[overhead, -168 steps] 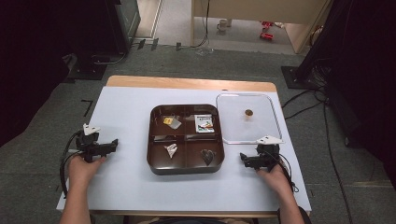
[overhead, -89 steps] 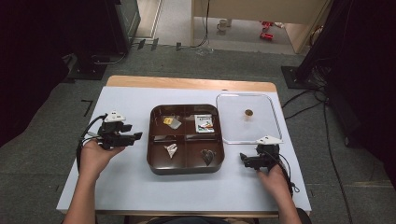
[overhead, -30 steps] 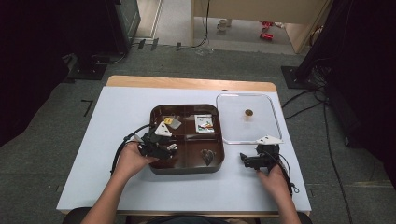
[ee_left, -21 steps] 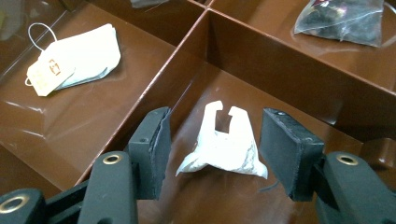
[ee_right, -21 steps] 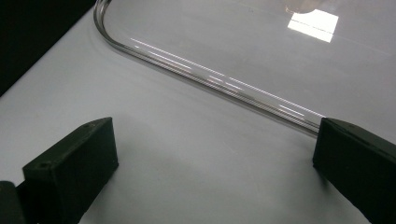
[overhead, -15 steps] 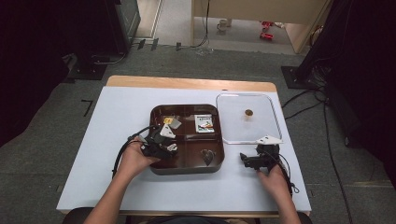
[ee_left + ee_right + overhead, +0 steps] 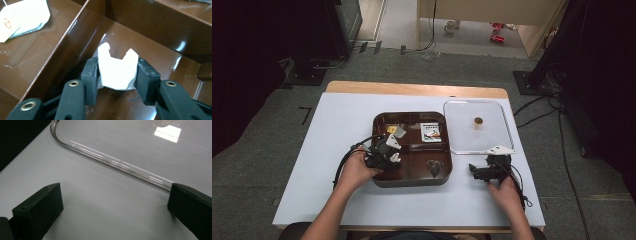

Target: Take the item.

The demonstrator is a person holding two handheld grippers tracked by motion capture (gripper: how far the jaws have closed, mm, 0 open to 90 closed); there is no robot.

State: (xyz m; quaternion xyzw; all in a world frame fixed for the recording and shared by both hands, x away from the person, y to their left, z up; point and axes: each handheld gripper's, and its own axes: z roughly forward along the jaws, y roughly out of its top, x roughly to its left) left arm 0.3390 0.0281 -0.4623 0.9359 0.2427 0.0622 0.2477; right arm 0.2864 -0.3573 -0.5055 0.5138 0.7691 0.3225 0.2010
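Observation:
A brown compartment tray point(image 7: 412, 181) lies mid-table. My left gripper point(image 7: 393, 159) reaches into its front left compartment. In the left gripper view its jaws point(image 7: 117, 75) press both sides of a small white packet point(image 7: 117, 68) that rests on the tray floor, so it is shut on the packet. My right gripper point(image 7: 473, 171) rests on the white table right of the tray, just in front of a clear lid point(image 7: 462, 135). In the right gripper view its jaws point(image 7: 115, 205) stand wide apart with bare table between them, and the clear lid's rim point(image 7: 112, 161) runs just beyond.
The tray also holds a tea bag with a tag point(image 7: 397, 131) point(image 7: 22, 17), a printed sachet point(image 7: 430, 132) and a dark heart-shaped piece point(image 7: 434, 167). A small gold knob point(image 7: 478, 120) sits on the clear lid. Tray dividers stand close on both sides of the left gripper.
My left gripper travelled from the table's left side into the tray's front left compartment and its jaws now clamp the white packet. The right gripper has stayed put.

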